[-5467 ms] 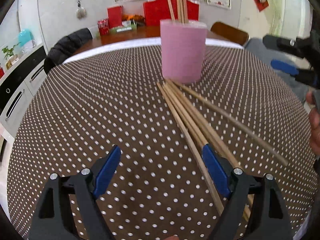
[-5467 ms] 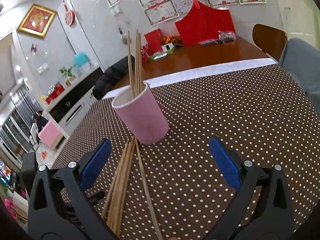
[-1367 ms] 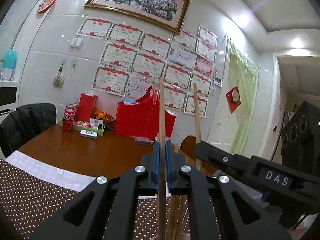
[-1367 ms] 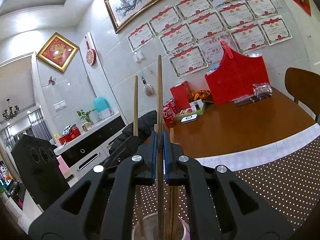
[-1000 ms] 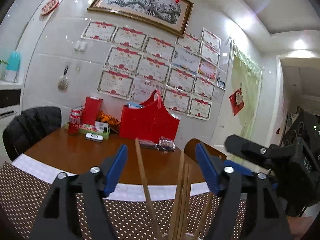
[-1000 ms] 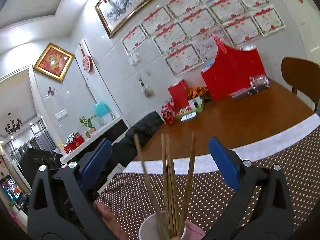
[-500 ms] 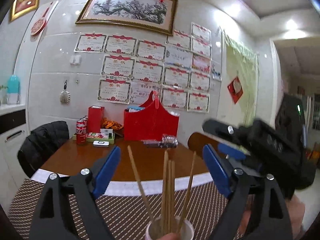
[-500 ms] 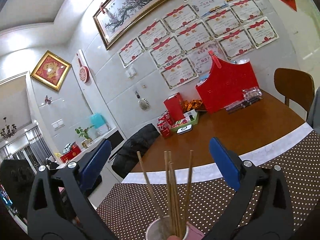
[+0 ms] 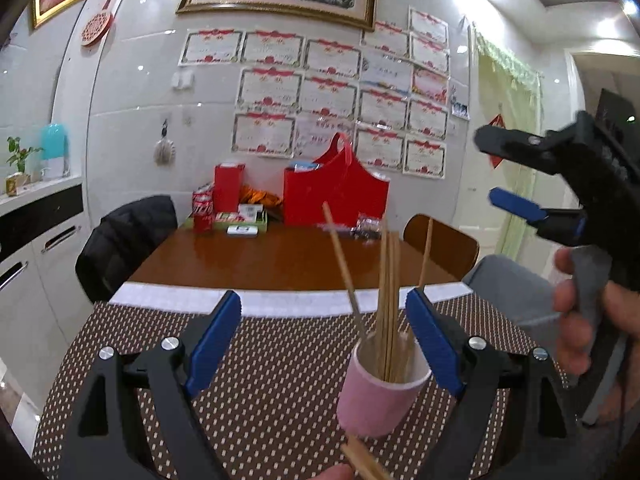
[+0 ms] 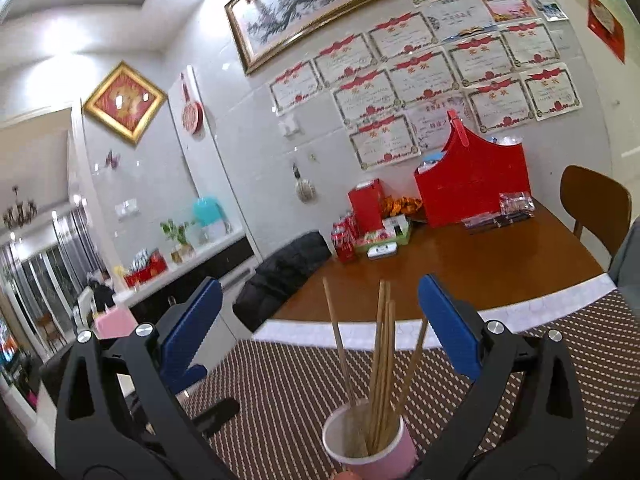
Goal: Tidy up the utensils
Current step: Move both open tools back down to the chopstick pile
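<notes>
A pink cup [image 9: 380, 398] stands on the brown dotted tablecloth [image 9: 256, 408] with several wooden chopsticks [image 9: 387, 304] upright in it. My left gripper [image 9: 323, 328] is open and empty, raised above and behind the cup. More chopsticks [image 9: 362, 462] lie on the cloth at the bottom edge. My right gripper [image 10: 318, 320] is open and empty above the same cup [image 10: 372, 448], with its chopsticks [image 10: 380, 364] between the fingers in view. The right gripper also shows at the right of the left wrist view [image 9: 532, 176].
A wooden table [image 9: 280, 256] behind holds a red bag [image 9: 336, 196], cans and boxes. A black-draped chair [image 9: 124, 236] and a brown chair [image 9: 444, 244] stand beside it. White cabinets [image 9: 32, 248] line the left wall.
Both grippers let go of their chopsticks into the cup about a second ago and opened. Since then both have drawn back and tilted down, so the cup shows lower and more fully.
</notes>
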{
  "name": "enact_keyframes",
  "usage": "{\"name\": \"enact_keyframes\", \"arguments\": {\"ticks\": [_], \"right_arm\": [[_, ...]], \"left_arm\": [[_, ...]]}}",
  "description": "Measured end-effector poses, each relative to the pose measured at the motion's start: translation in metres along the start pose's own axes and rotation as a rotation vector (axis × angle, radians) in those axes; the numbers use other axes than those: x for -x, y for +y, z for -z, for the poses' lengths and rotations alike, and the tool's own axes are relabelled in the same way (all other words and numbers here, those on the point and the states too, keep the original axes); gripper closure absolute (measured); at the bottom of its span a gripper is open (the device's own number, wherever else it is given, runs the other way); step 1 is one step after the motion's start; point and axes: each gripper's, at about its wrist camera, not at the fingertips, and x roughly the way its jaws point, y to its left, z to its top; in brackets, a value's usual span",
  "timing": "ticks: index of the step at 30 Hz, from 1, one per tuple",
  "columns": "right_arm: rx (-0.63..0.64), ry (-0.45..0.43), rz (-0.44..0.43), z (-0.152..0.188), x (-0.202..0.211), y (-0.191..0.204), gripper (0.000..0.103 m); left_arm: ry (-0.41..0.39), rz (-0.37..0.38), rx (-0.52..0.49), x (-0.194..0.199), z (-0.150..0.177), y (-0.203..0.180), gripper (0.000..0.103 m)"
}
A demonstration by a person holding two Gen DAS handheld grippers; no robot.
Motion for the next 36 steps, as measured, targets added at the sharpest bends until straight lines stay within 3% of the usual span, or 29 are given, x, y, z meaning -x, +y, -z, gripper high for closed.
{"name": "enact_keyframes", "arguments": {"ticks": [4, 13, 22, 28, 36], "right_arm": [[0.033, 0.041, 0.032, 0.009, 0.018, 0.002, 0.006], [-0.018, 0.149, 0.064, 0.048, 0.048, -0.021, 0.006], [-0.100, 0.363, 0.029, 0.103, 0.027, -0.060, 0.006], [-0.109, 0.428, 0.066, 0.114, 0.022, -0.074, 0.006], [-0.098, 0.458, 0.060, 0.117, 0.022, -0.075, 0.006]], "left_arm": [[0.028, -0.013, -0.001, 0.008, 0.007, 0.002, 0.020], [0.132, -0.054, -0.029, 0.018, 0.032, -0.005, 0.020], [0.398, -0.087, -0.059, 0.005, 0.102, -0.023, 0.020], [0.569, -0.075, -0.049, -0.010, 0.149, -0.037, 0.020], [0.581, -0.084, -0.079, -0.005, 0.159, -0.051, 0.020]]}}
